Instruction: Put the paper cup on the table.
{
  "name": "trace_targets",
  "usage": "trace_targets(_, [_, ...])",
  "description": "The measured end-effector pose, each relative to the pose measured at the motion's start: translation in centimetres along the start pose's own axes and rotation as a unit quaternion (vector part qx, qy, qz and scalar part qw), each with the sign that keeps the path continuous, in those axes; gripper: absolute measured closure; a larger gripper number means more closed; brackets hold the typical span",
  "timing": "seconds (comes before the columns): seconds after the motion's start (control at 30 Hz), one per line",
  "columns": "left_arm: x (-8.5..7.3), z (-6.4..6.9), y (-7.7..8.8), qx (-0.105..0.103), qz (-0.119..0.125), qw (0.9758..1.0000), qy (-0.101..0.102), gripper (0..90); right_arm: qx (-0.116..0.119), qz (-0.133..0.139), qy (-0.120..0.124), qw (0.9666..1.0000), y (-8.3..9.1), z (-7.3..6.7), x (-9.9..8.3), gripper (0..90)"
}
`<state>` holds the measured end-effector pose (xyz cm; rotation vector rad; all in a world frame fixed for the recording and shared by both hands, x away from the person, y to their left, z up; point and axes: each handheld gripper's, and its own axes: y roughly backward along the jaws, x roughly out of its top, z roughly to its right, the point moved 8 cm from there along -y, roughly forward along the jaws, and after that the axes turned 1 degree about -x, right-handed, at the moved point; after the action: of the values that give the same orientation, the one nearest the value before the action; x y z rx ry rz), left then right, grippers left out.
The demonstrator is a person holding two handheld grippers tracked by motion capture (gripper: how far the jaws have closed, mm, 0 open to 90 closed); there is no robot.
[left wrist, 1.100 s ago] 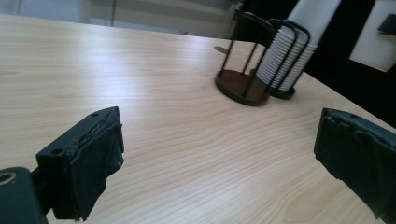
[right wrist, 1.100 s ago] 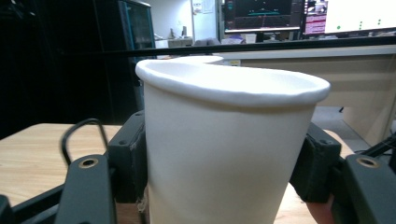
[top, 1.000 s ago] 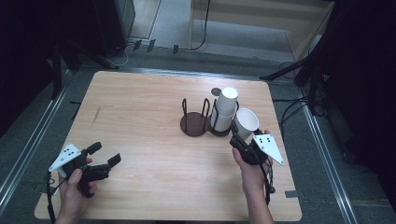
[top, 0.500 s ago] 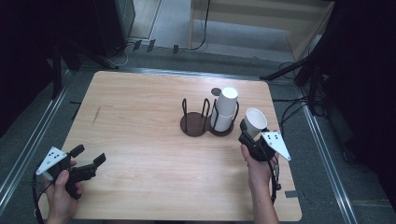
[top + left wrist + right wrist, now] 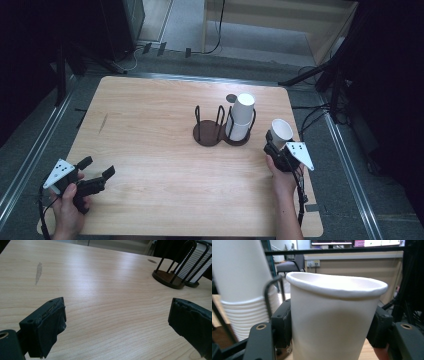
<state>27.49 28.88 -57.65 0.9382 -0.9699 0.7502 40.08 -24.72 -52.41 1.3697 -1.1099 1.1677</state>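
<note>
Your right gripper is clamped on a single white paper cup, a jaw pressed to each side of its lower wall. The cup's long axis stands nearly upright, mouth up, rim leaning slightly away from your hand; in the right gripper view the rim looks squeezed a little oval, though the close angle makes that hard to judge. Just beside the claw, on its inner side, a stack of white cups sits in the black wire cup holder, whose other ring is bare. Your left gripper hangs low with jaws spread wide, nothing between them, well apart from the holder. The light wood table carries a grey smear ahead of the left claw. Grey floor, cables and a pale cabinet lie beyond the table.
</note>
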Motion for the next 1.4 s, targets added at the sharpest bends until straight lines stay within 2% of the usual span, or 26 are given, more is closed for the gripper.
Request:
trace_targets(0.1, [-0.1,0.2,-0.1,0.001,-0.001,1.0,-0.008,1.8,-0.005,-0.014,-0.007,0.9999,-0.4,0.7,-0.6,34.1])
trace_targets(0.17, [-0.2,0.3,-0.1,0.001,-0.003,0.9999,-0.016,1.8,-0.007,-0.005,-0.002,1.0,-0.5,0.9,-0.7,33.8])
trace_targets(0.3, [-0.1,0.3,0.0,-0.003,0.004,1.0,-0.008,1.8,-0.014,0.005,0.005,0.9999,-0.8,1.3,-0.8,33.6])
trace_targets(0.43, [-0.1,0.2,0.1,-0.008,0.009,0.9999,0.002,1.8,-0.016,-0.005,0.011,0.9998,-1.1,1.3,-1.3,33.6])
trace_targets(0.53, [-0.1,0.2,0.1,-0.008,0.008,0.9999,0.0,1.8,-0.013,-0.005,0.015,0.9998,-1.3,1.4,-1.5,33.8])
trace_targets(0.6, [-0.1,0.3,0.1,-0.007,0.008,0.9999,-0.002,1.8,-0.005,-0.008,0.0,1.0,-1.4,1.5,-1.6,33.8])
trace_targets(0.67, [-0.1,0.3,0.1,-0.007,0.009,0.9999,-0.002,1.8,-0.004,-0.017,-0.003,0.9998,-1.5,1.5,-1.9,33.8])
trace_targets(0.87, [-0.1,0.2,0.1,-0.008,0.008,0.9999,0.002,1.8,-0.003,-0.028,0.014,0.9995,-1.9,1.3,-2.6,32.9])
trace_targets(1.1, [-0.1,0.2,0.1,-0.005,0.008,1.0,0.001,1.8,-0.001,-0.043,-0.004,0.9991,-2.1,1.5,-3.0,32.5])
trace_targets(1.23, [-0.1,0.2,0.1,-0.004,0.008,1.0,0.002,1.8,-0.009,-0.055,-0.007,0.9984,-2.3,1.6,-3.3,31.5])
trace_targets(1.4, [-0.2,0.2,0.0,-0.004,0.007,1.0,0.003,1.8,-0.02,-0.07,-0.023,0.9971,-2.3,2.1,-3.5,29.4])
